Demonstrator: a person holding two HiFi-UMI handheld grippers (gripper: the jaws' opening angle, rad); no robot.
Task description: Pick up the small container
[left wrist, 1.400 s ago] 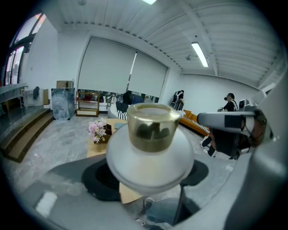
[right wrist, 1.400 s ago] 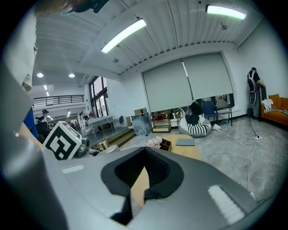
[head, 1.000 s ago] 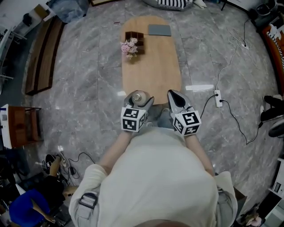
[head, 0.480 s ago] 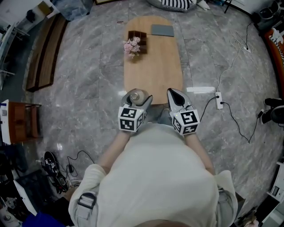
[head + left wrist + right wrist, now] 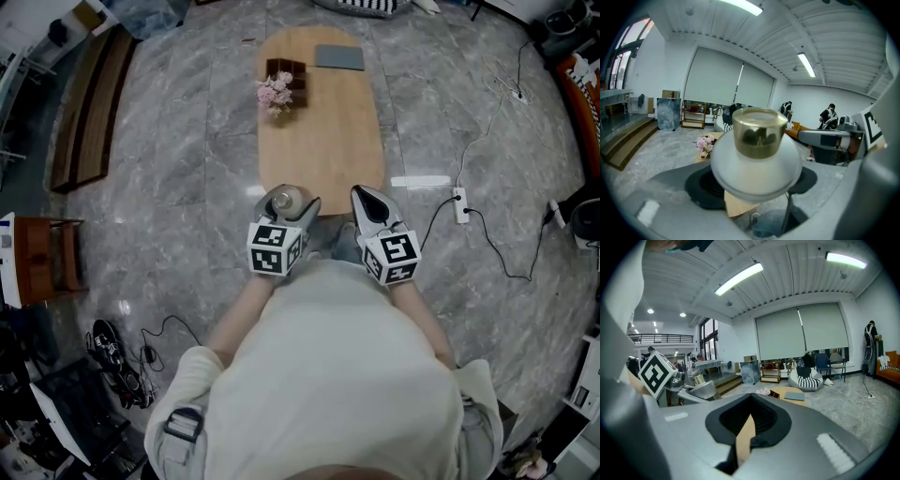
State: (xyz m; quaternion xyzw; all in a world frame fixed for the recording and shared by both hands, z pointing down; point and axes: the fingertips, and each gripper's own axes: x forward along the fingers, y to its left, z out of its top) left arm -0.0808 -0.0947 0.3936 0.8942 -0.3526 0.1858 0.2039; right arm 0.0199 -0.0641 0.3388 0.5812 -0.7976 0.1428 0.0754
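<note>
Gripping the small container point(image 5: 757, 161) across its white rounded body, the left gripper point(image 5: 286, 204) has its jaws set apart by that body's width. The gold cap point(image 5: 759, 132) stands upright and clear above them. The black pads point(image 5: 704, 186) show on either side, but the bulge of the body hides the points of contact and the container's base. Right gripper point(image 5: 368, 201): jaws brought together to a thin slit with nothing between them; only a sliver of the wooden table point(image 5: 323, 141) shows through the slit in the right gripper view. Position of container: at the near end of the table, over or just beyond its rounded edge. Whether it rests on the wood or is lifted off cannot be told. Both grippers point forward toward the table's near end, side by side and a little apart, the left one angled slightly inward. Their marker cubes point(image 5: 273, 250) sit nearest the person, and bare forearms point(image 5: 246, 309) run back to a pale shirt. At the far end of the table: pink flowers point(image 5: 275, 94), a dark compartment box point(image 5: 284, 73) just behind them, and a grey slab point(image 5: 337, 58) to the right of the box, detail too small to read. On the floor right of the table: a white power strip point(image 5: 458, 203) with trailing cable.
</note>
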